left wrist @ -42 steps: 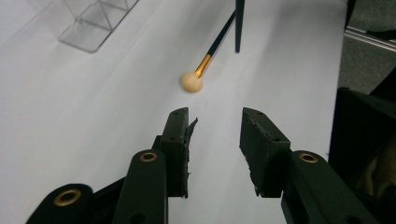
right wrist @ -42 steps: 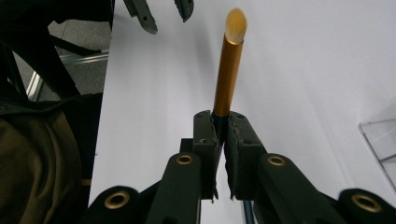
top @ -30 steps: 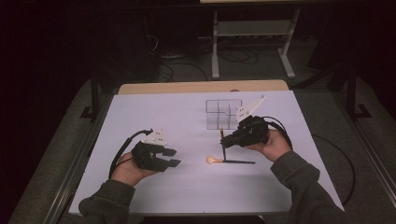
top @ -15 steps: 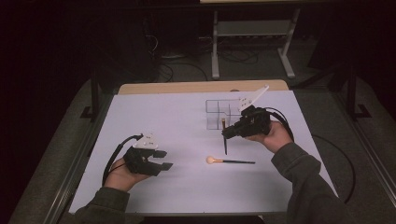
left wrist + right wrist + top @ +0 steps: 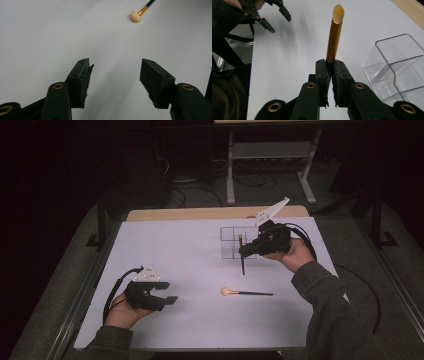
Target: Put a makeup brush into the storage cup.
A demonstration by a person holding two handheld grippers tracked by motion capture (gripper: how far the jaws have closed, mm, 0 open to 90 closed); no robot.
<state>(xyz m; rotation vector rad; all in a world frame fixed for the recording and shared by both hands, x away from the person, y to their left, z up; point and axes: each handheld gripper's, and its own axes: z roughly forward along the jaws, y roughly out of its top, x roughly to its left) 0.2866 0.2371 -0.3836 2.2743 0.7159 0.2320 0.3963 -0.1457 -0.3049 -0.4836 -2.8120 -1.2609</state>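
My right gripper is shut on a makeup brush with a gold ferrule, held upright above the table just in front of a clear divided organizer. In the right gripper view the jaws pinch the brush by its handle, pale bristles pointing away, with the organizer to the right. A second brush with a round pale tip lies flat mid-table. My left gripper is at the front left; its jaws have just been opening, with nothing between them. That lying brush is ahead of them.
A white sheet covers the table, with a wooden strip along its far edge. A metal rack stands on the floor beyond. The left gripper also shows at the top left of the right gripper view.
My right gripper has risen and moved back toward the organizer with the brush. My left gripper has drifted left and toward the front edge, and its jaws stand wider apart.
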